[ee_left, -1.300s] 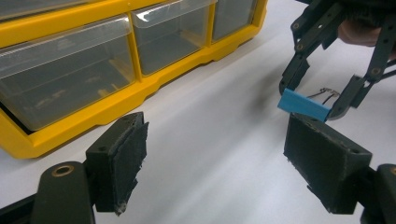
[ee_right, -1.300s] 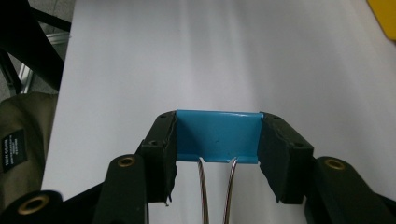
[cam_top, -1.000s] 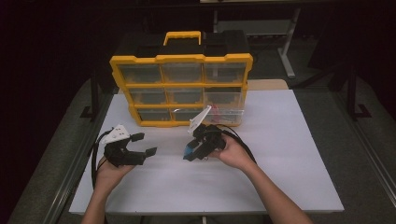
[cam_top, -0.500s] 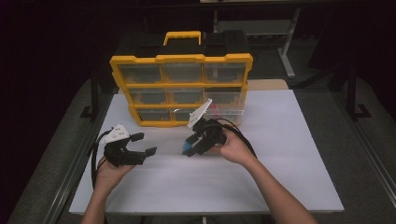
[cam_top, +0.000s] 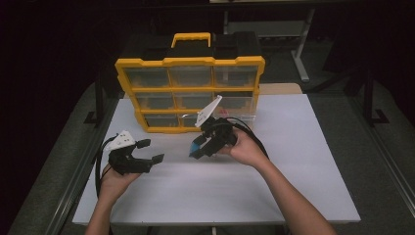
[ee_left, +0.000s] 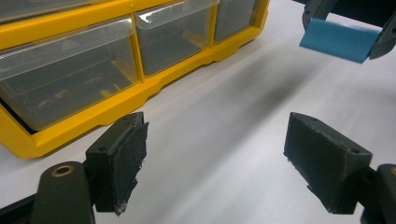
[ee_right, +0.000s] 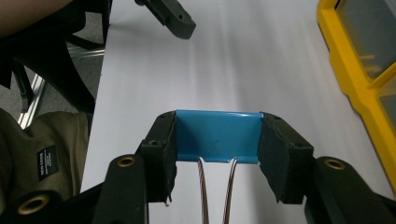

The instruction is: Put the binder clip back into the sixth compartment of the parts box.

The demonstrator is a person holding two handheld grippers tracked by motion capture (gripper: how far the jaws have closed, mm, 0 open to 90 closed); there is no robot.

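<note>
High view: right gripper [cam_top: 199, 147] clamps a small blue plastic block [cam_top: 197, 148] above the white table [cam_top: 303, 161], near the yellow drawer organiser [cam_top: 188, 88]; left gripper [cam_top: 150, 151] waits open. Stowing probably remains.

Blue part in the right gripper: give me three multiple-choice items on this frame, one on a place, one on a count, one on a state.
1. Where is the blue part?
A. Between the right gripper's jaws
B. Inside a drawer
C. Lying flat on the table

2. How many drawers across is each row of the yellow organizer?
A. Two
B. Three
C. Five

3. How does the left gripper stand?
A. Shut on the blue part
B. Shut on a drawer handle
C. Open, holding nothing

Answers:
1 A, the right gripper view shows both pads pressed against the part's sides.
2 B, the high view shows three clear drawer fronts per row.
3 C, the left gripper view shows its jaws wide apart over the bare white table.
</note>
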